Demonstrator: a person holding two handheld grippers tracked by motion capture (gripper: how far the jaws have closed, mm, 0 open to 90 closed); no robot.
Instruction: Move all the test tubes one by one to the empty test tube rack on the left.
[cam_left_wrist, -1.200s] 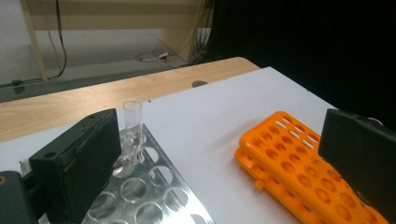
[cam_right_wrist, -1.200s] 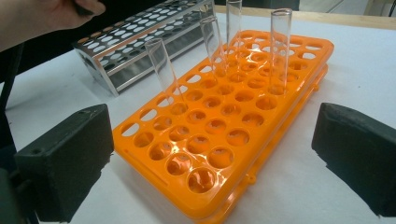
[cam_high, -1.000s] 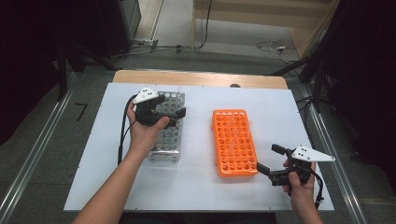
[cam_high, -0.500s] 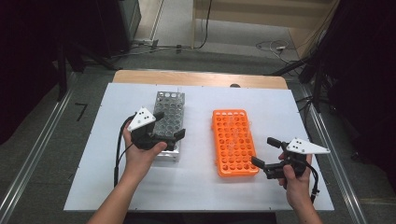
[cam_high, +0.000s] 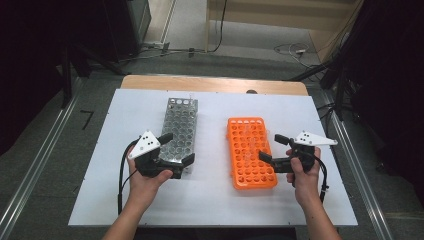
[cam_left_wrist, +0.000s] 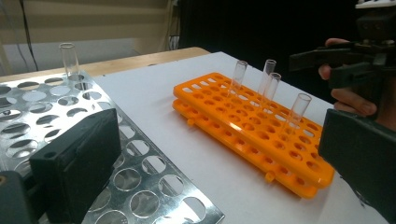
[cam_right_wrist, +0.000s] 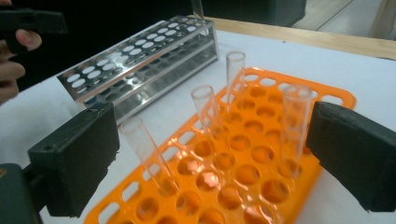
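Right tool (cam_high: 270, 149) agape at orange rack (cam_high: 250, 150) edge

In the high view we cannot resolve the clear tubes (cam_high: 253, 145) in the orange rack (cam_high: 250, 152); they are too small. The left gripper (cam_high: 176, 148) covers the near end of the metal rack (cam_high: 181, 127). In the right gripper view, the picture's top edge crops the tube (cam_right_wrist: 197, 8) at the rack's far end.

Orange rack (cam_high: 251, 152), silver perforated rack (cam_high: 181, 128) (shiny), white table (cam_high: 120, 115)
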